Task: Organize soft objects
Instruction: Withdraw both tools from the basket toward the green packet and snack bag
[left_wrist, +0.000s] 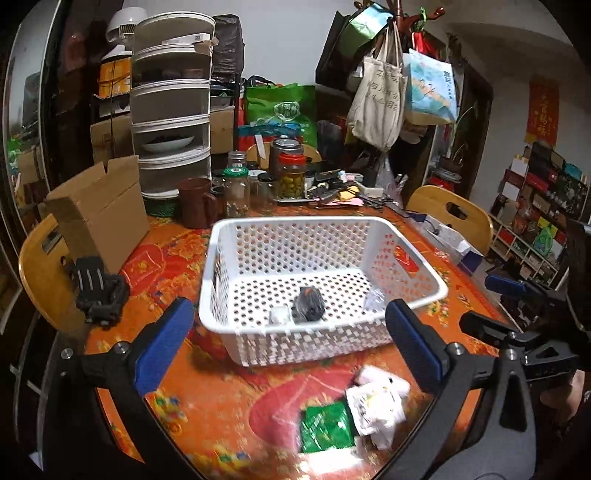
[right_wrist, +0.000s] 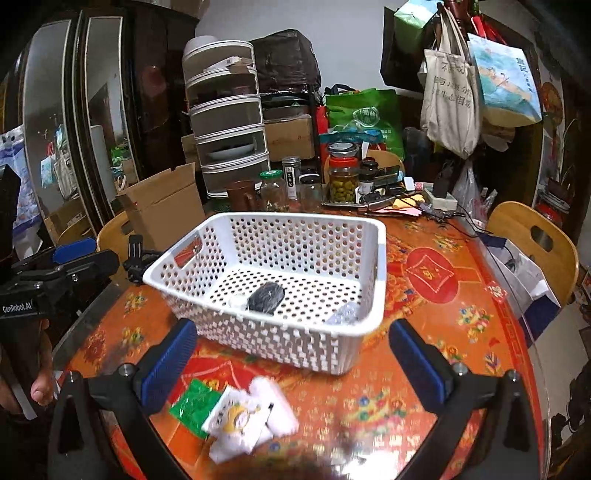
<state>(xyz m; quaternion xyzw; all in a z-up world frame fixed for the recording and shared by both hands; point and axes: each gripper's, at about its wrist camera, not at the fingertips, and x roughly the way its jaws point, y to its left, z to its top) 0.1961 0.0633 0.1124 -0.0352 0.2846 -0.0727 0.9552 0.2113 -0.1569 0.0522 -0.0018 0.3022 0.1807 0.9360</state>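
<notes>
A white perforated basket (left_wrist: 321, 288) stands in the middle of the table (right_wrist: 461, 332), which has a red and orange cloth. In the basket lie a black bundle (left_wrist: 308, 304), a small white piece (left_wrist: 277, 315) touching it, and a clear wrapper (right_wrist: 343, 314) at its near wall. Between the basket and the table's near edge lie a green packet (left_wrist: 325, 428) and white packets (right_wrist: 243, 421), overlapping. The left gripper (left_wrist: 288, 354) and the right gripper (right_wrist: 291, 363) are both wide open and hold nothing.
</notes>
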